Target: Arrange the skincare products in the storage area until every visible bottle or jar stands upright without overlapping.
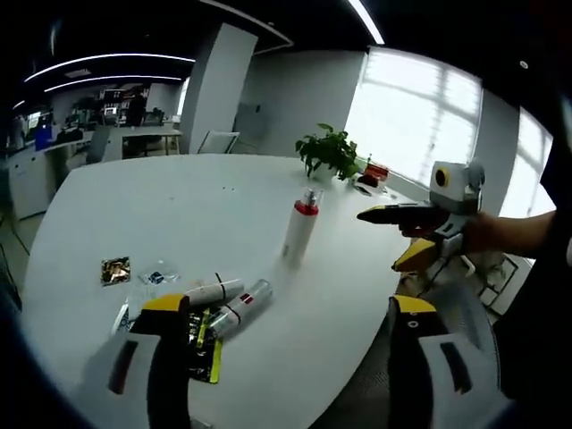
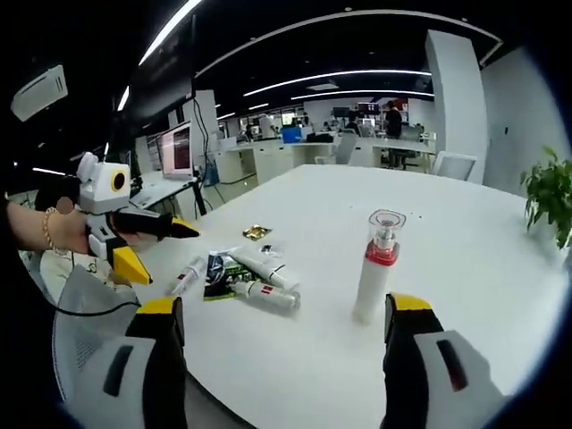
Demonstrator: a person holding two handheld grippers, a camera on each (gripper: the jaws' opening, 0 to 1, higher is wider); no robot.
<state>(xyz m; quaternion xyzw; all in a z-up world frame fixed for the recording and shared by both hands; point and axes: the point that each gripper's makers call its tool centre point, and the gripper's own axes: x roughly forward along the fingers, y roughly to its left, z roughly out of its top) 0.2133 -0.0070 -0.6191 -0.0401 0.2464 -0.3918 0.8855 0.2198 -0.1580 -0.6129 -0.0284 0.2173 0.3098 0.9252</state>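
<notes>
— White table [image 2: 465, 268]: where do the products sit?
— One bottle [image 2: 376, 266] stands upright mid-table; tubes [image 2: 261, 279] lie heaped near the edge beside a sachet [image 1: 115, 270].
— And the tongs?
— Left gripper [image 1: 290, 317] and right gripper [image 2: 284, 322] hover, jaws spread, holding nothing.

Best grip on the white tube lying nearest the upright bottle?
Grip the lying white tube across its middle, coming down from above with the jaws straddling its width. It lies flat on the table beside other tubes, so an end-on approach looks crowded. The right gripper looks nearer and is open. The upright bottle stands apart, out of the way.
</notes>
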